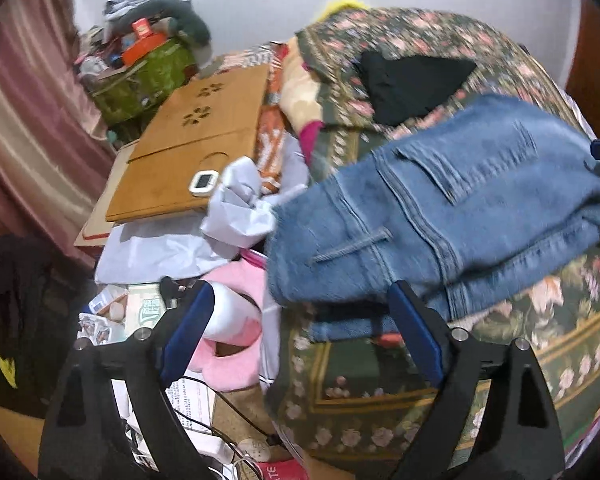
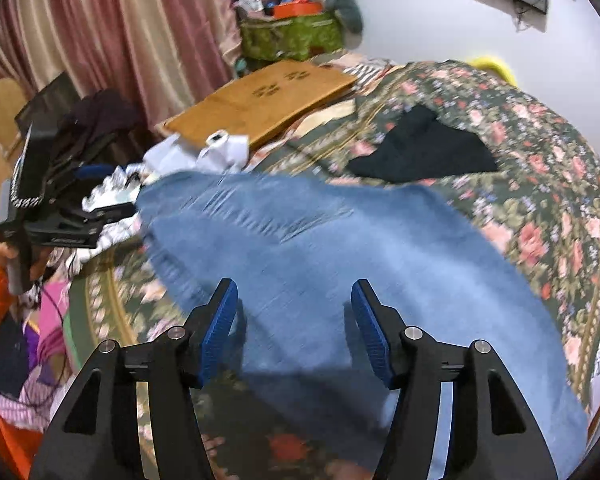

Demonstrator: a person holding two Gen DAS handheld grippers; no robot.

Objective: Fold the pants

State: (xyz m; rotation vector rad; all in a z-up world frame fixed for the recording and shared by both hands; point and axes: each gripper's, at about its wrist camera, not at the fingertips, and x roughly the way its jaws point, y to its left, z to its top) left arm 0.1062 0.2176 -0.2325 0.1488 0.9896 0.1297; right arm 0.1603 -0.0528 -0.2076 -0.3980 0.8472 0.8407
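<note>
Blue denim pants [image 1: 440, 208] lie folded over on a dark green floral bedspread [image 1: 380, 380]. Their waistband and back pocket face my left view. My left gripper [image 1: 300, 296] is open and empty, just off the waistband edge at the bed's side. In the right wrist view the pants [image 2: 340, 264] spread across the bedspread [image 2: 540, 184]. My right gripper [image 2: 294, 292] is open and empty, low over the denim. The left gripper's body [image 2: 56, 208] shows at the far left of that view.
A black garment [image 1: 412, 80] lies on the bed beyond the pants, also in the right wrist view [image 2: 424, 152]. A wooden lap tray [image 1: 192, 144] with a small white device [image 1: 203, 182], crumpled paper [image 1: 240, 208], a pink item [image 1: 236, 344] and a green bag [image 1: 148, 80] crowd the bedside.
</note>
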